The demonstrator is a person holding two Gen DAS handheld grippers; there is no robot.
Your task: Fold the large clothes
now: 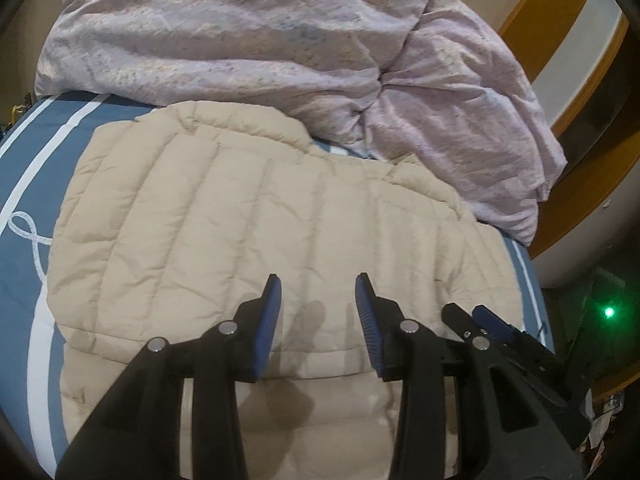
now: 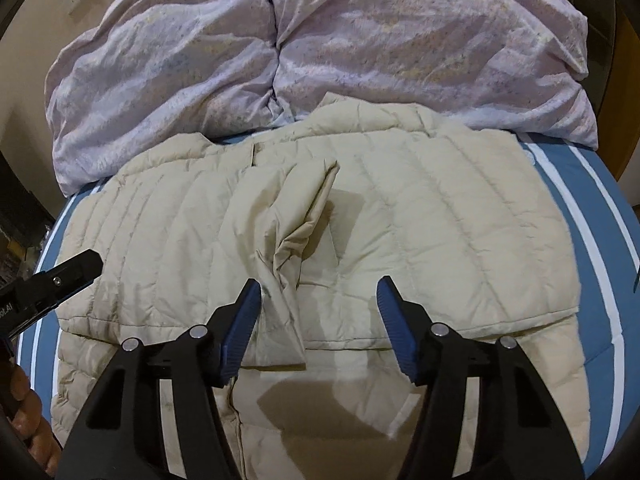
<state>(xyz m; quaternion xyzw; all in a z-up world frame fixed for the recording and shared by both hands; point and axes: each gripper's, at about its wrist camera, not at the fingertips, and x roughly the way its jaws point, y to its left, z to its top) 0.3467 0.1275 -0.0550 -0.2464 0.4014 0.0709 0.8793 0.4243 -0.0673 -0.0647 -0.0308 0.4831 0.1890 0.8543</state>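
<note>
A beige quilted down jacket (image 2: 400, 216) lies spread across the blue-and-white bedsheet (image 1: 28, 168), its far edge just against a heap of rumpled lilac duvet (image 1: 240, 32). A crumpled flap of the jacket's fabric (image 2: 296, 220) — sleeve or front panel, hard to tell — lies bunched along the middle, and a folded edge runs across the near part.

Both tools hang over the near part of the garment. The left gripper (image 1: 318, 292) has its blue pads (image 1: 270, 312) parted with nothing between them; the right gripper (image 2: 318, 300) is spread wider, also holding nothing, its left pad just beside the bunched flap. Each points forward and downward at the jacket, the 2 side by side — the right one's tip shows at the left camera's edge.

The next fold, by the look of it, would go best if the bunched strip were flattened first, then the near edge pinched at 2 well-spaced points and carried over evenly; puffy filling tends to spring back, so a pat down should help.
</note>
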